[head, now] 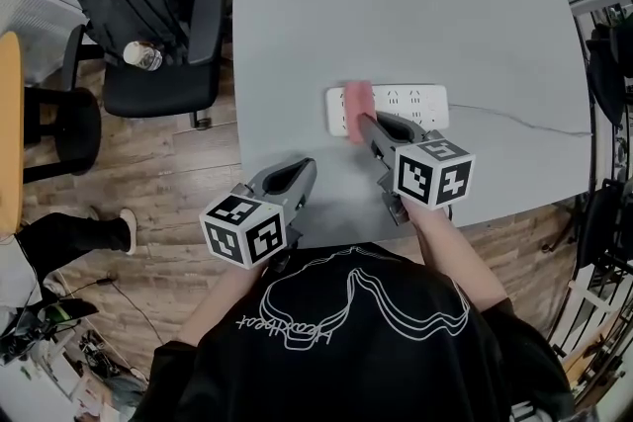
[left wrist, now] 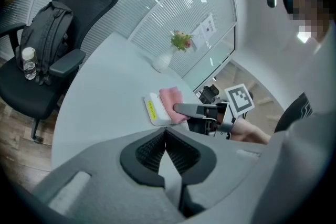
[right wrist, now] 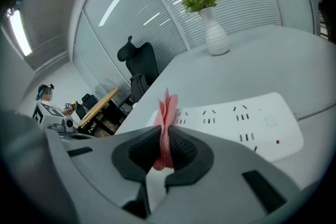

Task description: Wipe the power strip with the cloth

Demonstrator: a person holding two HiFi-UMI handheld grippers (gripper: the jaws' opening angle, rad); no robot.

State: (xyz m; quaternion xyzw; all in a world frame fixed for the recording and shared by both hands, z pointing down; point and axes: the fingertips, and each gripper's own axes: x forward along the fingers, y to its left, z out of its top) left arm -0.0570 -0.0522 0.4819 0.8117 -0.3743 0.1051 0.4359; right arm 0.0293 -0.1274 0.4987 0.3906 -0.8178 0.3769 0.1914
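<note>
On the power strip (head: 407,101), cloth (head: 357,101) in right hand-held gripper (head: 364,126)

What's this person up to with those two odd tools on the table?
A person holds a two-jaw gripper in each hand at a grey table. The right gripper is shut on a pink cloth, which lies across one end of a white power strip, in place for wiping. The left gripper is shut with nothing in it, near the table's front edge and apart from the strip.
</note>
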